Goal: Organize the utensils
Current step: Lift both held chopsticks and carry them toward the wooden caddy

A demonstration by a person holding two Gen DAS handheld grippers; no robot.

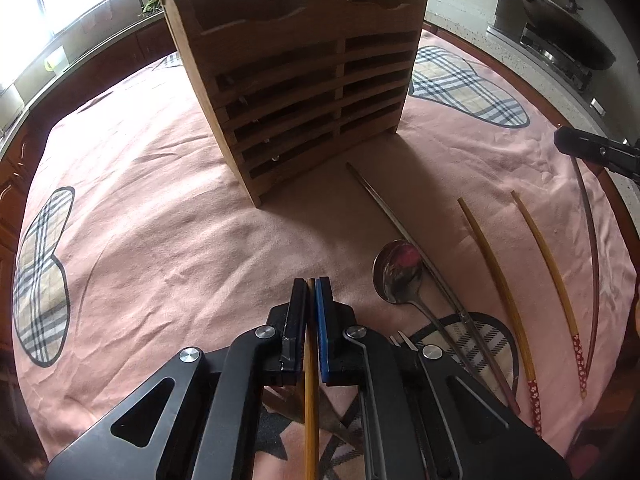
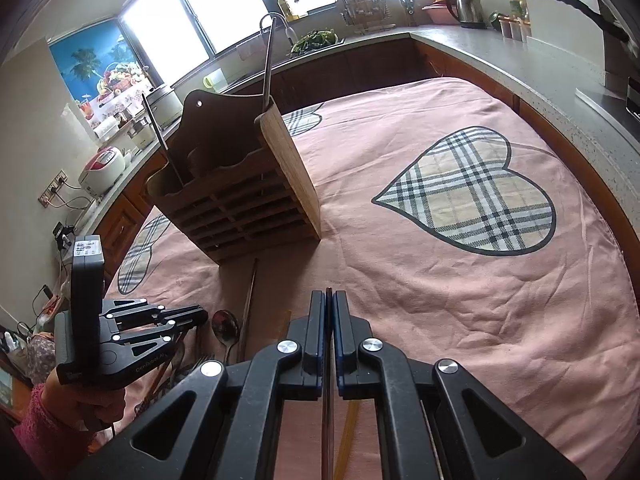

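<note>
My left gripper [image 1: 311,286] is shut on a yellow bamboo chopstick [image 1: 310,400] that runs back under it, low over the pink cloth. My right gripper [image 2: 329,296] is shut on a thin dark chopstick [image 2: 328,400]; in the left wrist view that chopstick [image 1: 592,240] curves down from the right gripper [image 1: 562,140]. The slatted wooden utensil holder [image 1: 296,80] [image 2: 240,200] stands upright beyond both. On the cloth lie a metal spoon [image 1: 398,272], a long metal chopstick [image 1: 400,232] and two bamboo chopsticks with red patterned ends [image 1: 496,280] [image 1: 548,276].
Metal handles [image 2: 267,60] [image 2: 160,136] stick up out of the holder. The cloth [image 2: 440,300] with plaid hearts covers a table ringed by a kitchen counter [image 2: 520,60]. A wok [image 1: 560,28] sits on a stove at the right. A hand in a pink sleeve [image 2: 52,420] holds the left gripper [image 2: 202,314].
</note>
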